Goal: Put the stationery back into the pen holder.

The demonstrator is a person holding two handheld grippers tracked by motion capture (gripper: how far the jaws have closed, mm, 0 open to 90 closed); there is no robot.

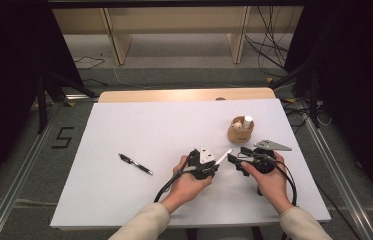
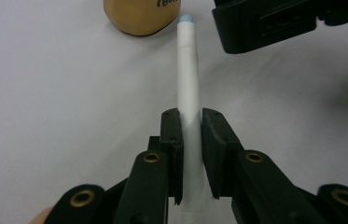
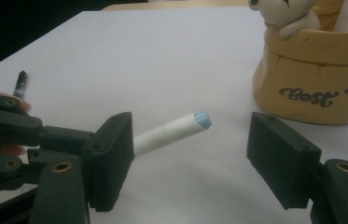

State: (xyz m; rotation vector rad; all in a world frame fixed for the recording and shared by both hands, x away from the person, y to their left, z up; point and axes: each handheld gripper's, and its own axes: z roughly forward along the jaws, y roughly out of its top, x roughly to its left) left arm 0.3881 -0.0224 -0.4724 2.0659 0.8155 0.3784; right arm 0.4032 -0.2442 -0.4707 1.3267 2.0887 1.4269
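- Nearest the lens: left gripper [image 2: 191, 116], clamped snug on white marker [image 2: 189, 84], tip end poking out forward and rightward.
- Way off left on white table [image 1: 124, 200]: black pen [image 1: 135, 164], untouched.
- Marker's long axis aimed straight at right gripper [image 3: 190, 154], jaws spread wide, blue tip hanging in the gap, pads not touching yet. Looks like a hand-over or cap pull coming.
- Further right: tan holder [image 1: 240, 131], "Best" written on it, little bear figure [image 3: 281, 14] plus one white stick inside.
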